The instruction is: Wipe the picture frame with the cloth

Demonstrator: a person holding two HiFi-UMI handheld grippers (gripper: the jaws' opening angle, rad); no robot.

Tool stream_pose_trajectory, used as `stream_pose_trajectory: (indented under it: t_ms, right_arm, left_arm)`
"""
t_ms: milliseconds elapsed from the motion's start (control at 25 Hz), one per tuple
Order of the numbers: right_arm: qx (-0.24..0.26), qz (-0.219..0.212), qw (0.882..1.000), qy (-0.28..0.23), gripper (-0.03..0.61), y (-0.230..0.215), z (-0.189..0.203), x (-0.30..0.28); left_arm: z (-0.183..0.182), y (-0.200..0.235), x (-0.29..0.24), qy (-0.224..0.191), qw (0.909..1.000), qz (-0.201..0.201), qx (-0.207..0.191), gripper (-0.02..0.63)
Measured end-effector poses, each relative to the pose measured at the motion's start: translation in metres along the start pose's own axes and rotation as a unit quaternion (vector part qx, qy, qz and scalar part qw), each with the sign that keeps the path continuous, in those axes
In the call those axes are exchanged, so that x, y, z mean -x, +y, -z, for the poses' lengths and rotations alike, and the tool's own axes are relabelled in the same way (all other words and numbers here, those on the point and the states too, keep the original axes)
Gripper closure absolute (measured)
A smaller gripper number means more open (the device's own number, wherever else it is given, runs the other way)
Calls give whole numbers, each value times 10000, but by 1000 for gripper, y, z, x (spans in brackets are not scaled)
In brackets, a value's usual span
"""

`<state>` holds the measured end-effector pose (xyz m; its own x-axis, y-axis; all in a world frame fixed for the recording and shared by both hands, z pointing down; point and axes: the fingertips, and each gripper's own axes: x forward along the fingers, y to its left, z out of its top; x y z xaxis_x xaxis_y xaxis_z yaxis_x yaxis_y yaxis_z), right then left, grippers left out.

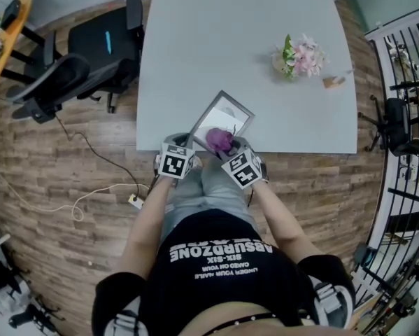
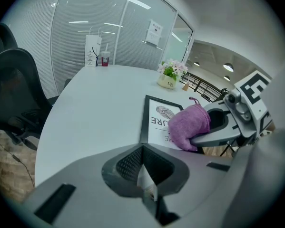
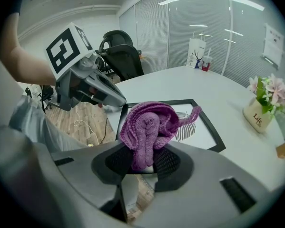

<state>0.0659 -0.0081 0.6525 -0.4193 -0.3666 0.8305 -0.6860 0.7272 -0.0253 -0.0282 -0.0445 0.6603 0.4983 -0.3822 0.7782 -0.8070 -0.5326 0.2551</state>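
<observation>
A black picture frame [image 1: 226, 114] with a white print lies flat at the near edge of the pale table [image 1: 216, 40]. My right gripper [image 1: 226, 149] is shut on a bunched purple cloth [image 1: 219, 140], which rests on the frame's near part. In the right gripper view the cloth [image 3: 147, 125] bulges from the jaws over the frame [image 3: 204, 127]. My left gripper [image 1: 189, 145] sits at the frame's near left corner, jaws closed on a thin white edge there. Its own view shows the frame [image 2: 154, 113] and cloth [image 2: 187, 125] to the right.
A small pot of pink flowers [image 1: 298, 57] and a small brown object [image 1: 333, 82] stand at the table's far right. Black office chairs [image 1: 90, 54] are left of the table. A cable [image 1: 97, 187] runs over the wood floor. Metal racks [image 1: 405, 117] line the right.
</observation>
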Motion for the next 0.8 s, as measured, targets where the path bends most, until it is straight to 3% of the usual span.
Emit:
stream_pose_trajectory:
  t_ms: [800]
  right_arm:
    - [-126,134,9998,36,449,-31,5,2]
  left_arm:
    - [0,0,0,-4,10000,12,-40,598]
